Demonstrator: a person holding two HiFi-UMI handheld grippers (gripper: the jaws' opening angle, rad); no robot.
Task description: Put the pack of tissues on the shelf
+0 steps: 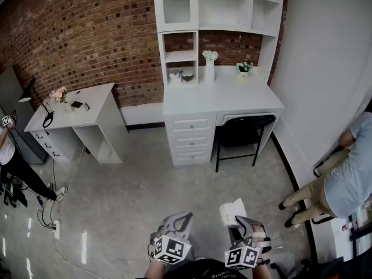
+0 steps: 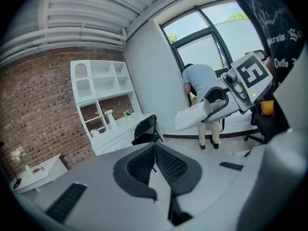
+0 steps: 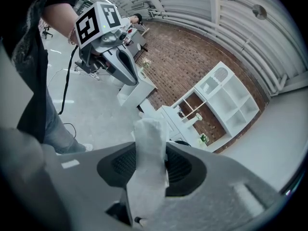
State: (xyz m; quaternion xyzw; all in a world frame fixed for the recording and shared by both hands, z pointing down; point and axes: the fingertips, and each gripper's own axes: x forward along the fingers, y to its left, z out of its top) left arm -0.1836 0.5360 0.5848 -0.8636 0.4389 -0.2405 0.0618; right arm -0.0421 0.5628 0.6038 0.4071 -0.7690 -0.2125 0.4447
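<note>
The pack of tissues is white and soft, and stands upright between the pads of my right gripper, which is shut on it. In the head view this gripper is at the bottom right with the pack sticking out ahead of it. My left gripper is beside it, on its left. Its pads meet at the tips with nothing between them. The white shelf unit stands on a white desk against the brick wall, well ahead across the floor.
A black folding chair is tucked under the desk. A vase and a small plant stand on the desktop. A smaller white desk is at the left. One person bends at the right wall, another stands far left.
</note>
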